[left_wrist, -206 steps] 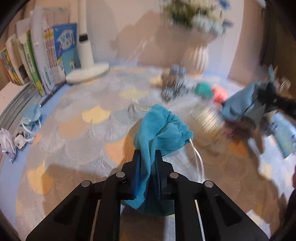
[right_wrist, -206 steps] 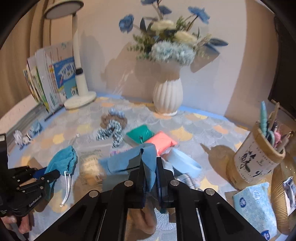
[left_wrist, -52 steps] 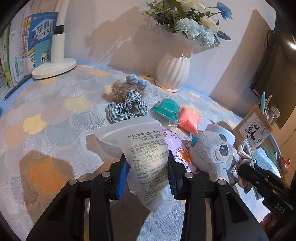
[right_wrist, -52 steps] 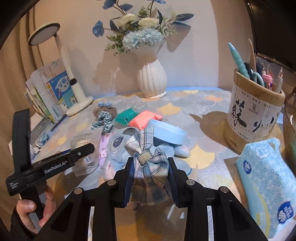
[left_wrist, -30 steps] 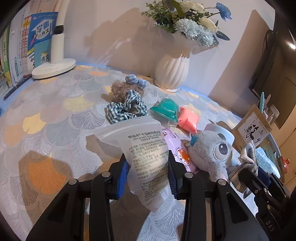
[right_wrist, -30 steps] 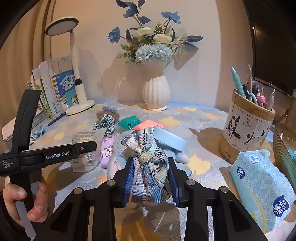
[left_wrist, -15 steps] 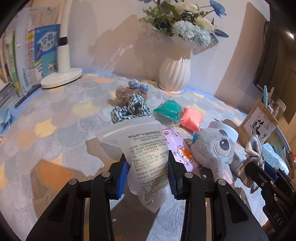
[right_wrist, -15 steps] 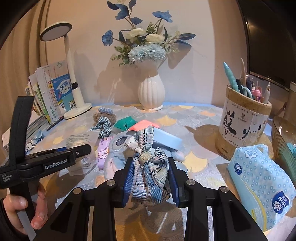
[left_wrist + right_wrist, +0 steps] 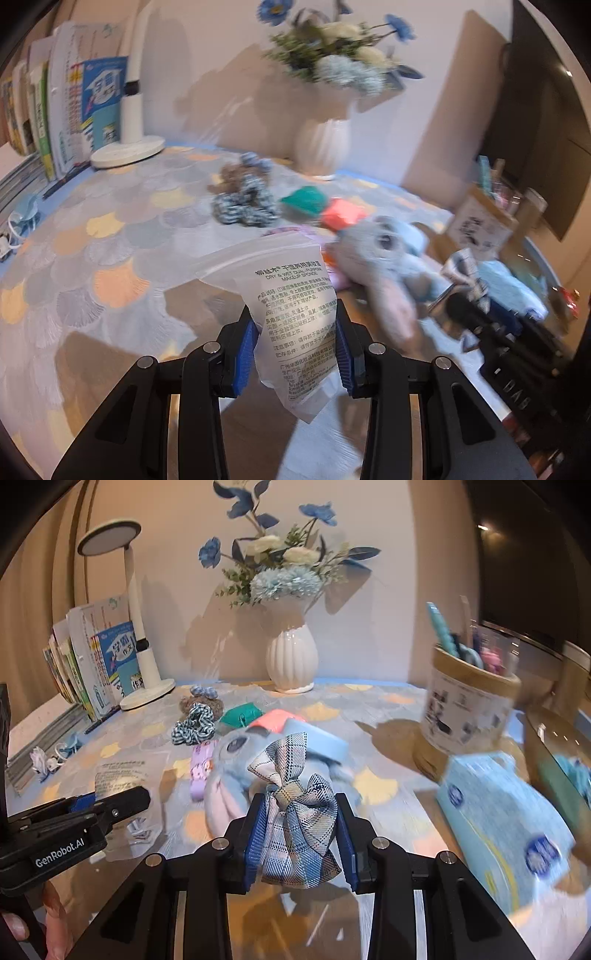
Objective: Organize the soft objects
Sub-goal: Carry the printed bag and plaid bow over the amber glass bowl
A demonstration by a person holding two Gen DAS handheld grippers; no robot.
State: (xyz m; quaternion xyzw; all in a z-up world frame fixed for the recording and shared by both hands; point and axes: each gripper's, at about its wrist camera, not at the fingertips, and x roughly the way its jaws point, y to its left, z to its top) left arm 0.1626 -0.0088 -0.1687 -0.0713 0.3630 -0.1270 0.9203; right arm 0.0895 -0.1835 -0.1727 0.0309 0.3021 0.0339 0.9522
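While both grippers are loaded, most of the sorting looks undone. Left gripper (image 9: 297, 354) has its blue pads closed against a translucent sponge bag (image 9: 295, 317), held upright above the table (image 9: 110, 258); the bag's top flares out past the fingers. Right gripper (image 9: 300, 834) is clamped on a plaid bow (image 9: 295, 812), also lifted off the surface.

Loose on the cloth, by my judgement yet to be handled: grey plush (image 9: 236, 764) lying just beyond the bow, a checked scrunchie (image 9: 194, 725), a brown one and a small blue one behind it, a teal packet (image 9: 242, 714) touching a coral packet (image 9: 275, 718), a purple strip (image 9: 201, 771) beside the plush. A tissue pack (image 9: 506, 819) sits to the right, near the pen pot (image 9: 469, 701). A basket edge shows at far right with something blue inside; blurred, cannot tell what.

Pose: both tools level, side by side, pointing toward the vase (image 9: 291, 661). Left tool shows in the right view, low and left, hand (image 9: 55, 923) gripping its handle from below. Both views smear toward the right edge.
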